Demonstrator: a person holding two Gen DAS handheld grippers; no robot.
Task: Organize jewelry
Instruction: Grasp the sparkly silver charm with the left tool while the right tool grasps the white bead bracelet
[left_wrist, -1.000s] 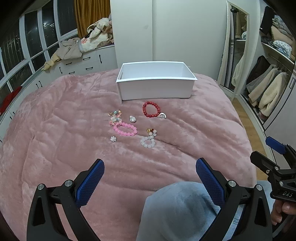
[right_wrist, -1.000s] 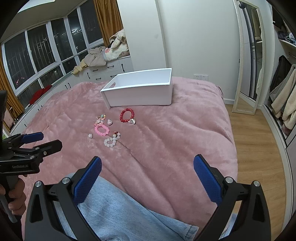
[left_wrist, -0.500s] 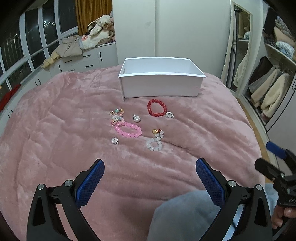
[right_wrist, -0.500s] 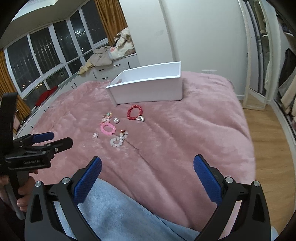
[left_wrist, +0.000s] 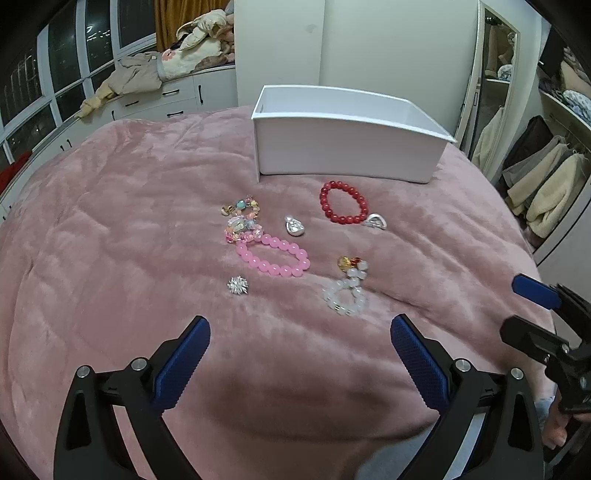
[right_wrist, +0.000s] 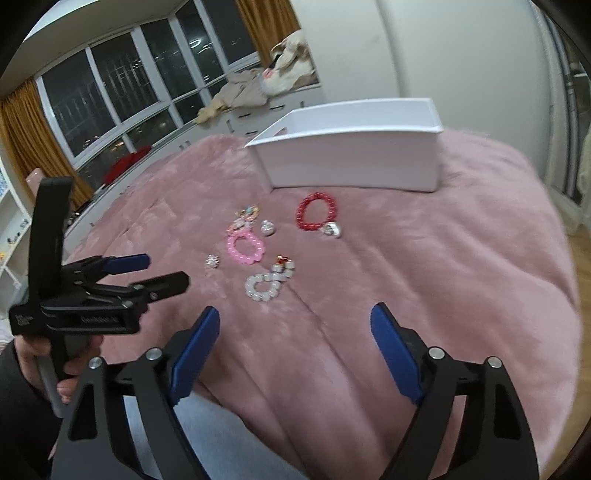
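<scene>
Jewelry lies on a pink blanket (left_wrist: 110, 229) in front of a white open box (left_wrist: 347, 147). There is a red bead bracelet (left_wrist: 343, 202), a pink bead bracelet (left_wrist: 273, 254), a white bead bracelet (left_wrist: 345, 291), a pastel multicolour bracelet (left_wrist: 242, 218), two silver charms (left_wrist: 294, 226) (left_wrist: 376, 221) and a silver sparkly piece (left_wrist: 237, 285). My left gripper (left_wrist: 299, 354) is open and empty, short of the jewelry. My right gripper (right_wrist: 295, 343) is open and empty, just short of the white bracelet (right_wrist: 267, 282). The box (right_wrist: 354, 162) and red bracelet (right_wrist: 317, 211) show in the right wrist view too.
The blanket covers a bed. White drawers with piled clothes (left_wrist: 166, 74) stand at the back left, under windows. A mirror and open wardrobe (left_wrist: 546, 162) are at the right. My jeans leg (right_wrist: 221, 443) is at the bed's near edge.
Both grippers have moved forward over the bed toward the jewelry, which now looks larger and nearer. Both stay open and empty. The jewelry has not moved.
</scene>
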